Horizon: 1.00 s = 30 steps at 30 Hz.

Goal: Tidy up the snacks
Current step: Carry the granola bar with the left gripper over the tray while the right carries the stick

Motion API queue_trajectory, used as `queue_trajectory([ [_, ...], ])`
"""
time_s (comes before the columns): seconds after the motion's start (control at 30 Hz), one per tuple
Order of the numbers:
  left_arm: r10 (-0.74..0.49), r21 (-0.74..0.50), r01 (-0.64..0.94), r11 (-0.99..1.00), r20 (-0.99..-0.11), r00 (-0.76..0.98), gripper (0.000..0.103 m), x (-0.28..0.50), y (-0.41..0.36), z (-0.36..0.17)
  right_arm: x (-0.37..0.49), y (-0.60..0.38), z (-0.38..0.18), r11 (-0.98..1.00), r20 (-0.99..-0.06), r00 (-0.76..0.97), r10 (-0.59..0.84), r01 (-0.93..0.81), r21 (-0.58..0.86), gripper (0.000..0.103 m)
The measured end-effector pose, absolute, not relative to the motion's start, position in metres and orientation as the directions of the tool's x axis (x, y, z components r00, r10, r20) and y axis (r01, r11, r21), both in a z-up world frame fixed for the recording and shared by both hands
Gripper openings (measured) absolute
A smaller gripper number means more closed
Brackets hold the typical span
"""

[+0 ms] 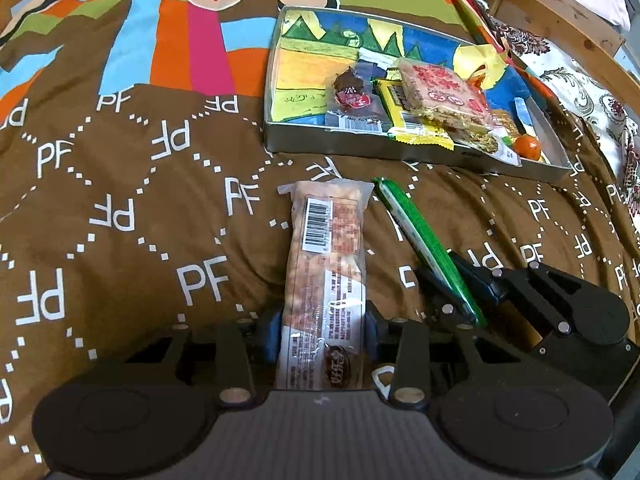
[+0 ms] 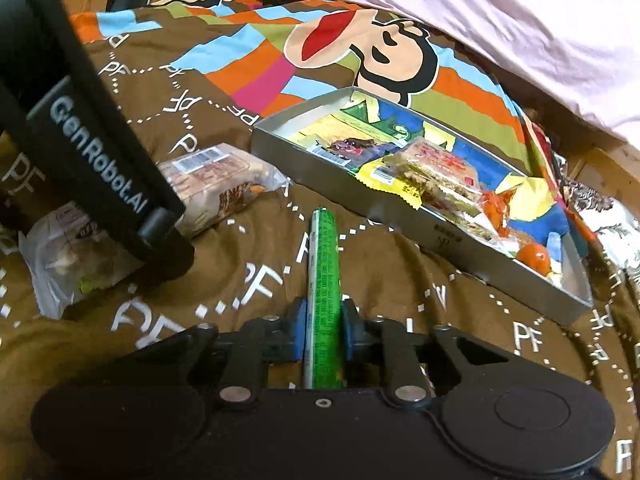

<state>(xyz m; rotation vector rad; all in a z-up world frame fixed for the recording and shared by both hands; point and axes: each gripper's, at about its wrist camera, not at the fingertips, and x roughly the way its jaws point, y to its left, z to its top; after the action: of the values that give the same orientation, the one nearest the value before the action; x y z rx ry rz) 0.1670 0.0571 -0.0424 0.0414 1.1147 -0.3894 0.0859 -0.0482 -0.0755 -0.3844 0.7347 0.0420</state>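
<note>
The landmark here is the shallow grey tin tray (image 1: 362, 145), which lies on a bed under a brown quilt (image 1: 132, 184) printed with white "PF" letters and a bright cartoon panel.

Inside the tray, toward its near right corner, several snacks are heaped: a dark red-labelled packet (image 1: 352, 100), a yellow wrapper (image 1: 416, 128), a clear packet of grain bars with red print (image 1: 444, 94) lying on top of the yellow one, and a small orange sweet (image 1: 527, 147) by the near wall.

Just in front of the tray's near wall, the left hand-held gripper (image 1: 325, 330) is closed on a long clear-wrapped snack bar (image 1: 326, 264), barcode side up; its blue pads press both sides of the wrapper's near end, and the far end points toward the tray.

Just beside that bar, also in front of the tray, the right hand-held gripper (image 2: 323, 334) is narrow and clamps a slim green stick packet (image 2: 325, 280) between its blue pads, the stick's tip aimed at the tray's near wall.

Farther from the tray than the bar, seen from the right wrist, a clear bag with a pale bun-like snack (image 2: 72, 252) lies on the quilt
</note>
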Motion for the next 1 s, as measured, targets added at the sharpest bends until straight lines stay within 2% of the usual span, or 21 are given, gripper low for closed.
queue_trajectory([
  [0.17,-0.295,-0.175,0.31,0.935,-0.867,0.401,0.042,0.158,0.059,-0.034,0.064,-0.034,-0.078,0.821,-0.579,0.795,-0.183,-0.2,-0.535,0.018],
  [0.33,-0.304,-0.178,0.299,0.937,-0.838,0.453,0.042,0.15,0.062,-0.021,0.05,-0.031,-0.071,0.748,-0.492,0.844,-0.216,-0.18,-0.639,0.019],
  [0.67,-0.342,-0.211,0.283,0.936,-0.742,0.576,0.042,0.135,0.063,0.01,0.031,-0.038,-0.032,0.761,-0.338,0.92,-0.2,-0.071,-0.645,0.019],
  [1.0,-0.41,-0.203,0.358,0.911,-0.526,0.745,0.042,0.144,0.036,0.038,0.035,-0.061,0.002,0.765,-0.214,0.953,-0.214,0.027,-0.643,0.019],
])
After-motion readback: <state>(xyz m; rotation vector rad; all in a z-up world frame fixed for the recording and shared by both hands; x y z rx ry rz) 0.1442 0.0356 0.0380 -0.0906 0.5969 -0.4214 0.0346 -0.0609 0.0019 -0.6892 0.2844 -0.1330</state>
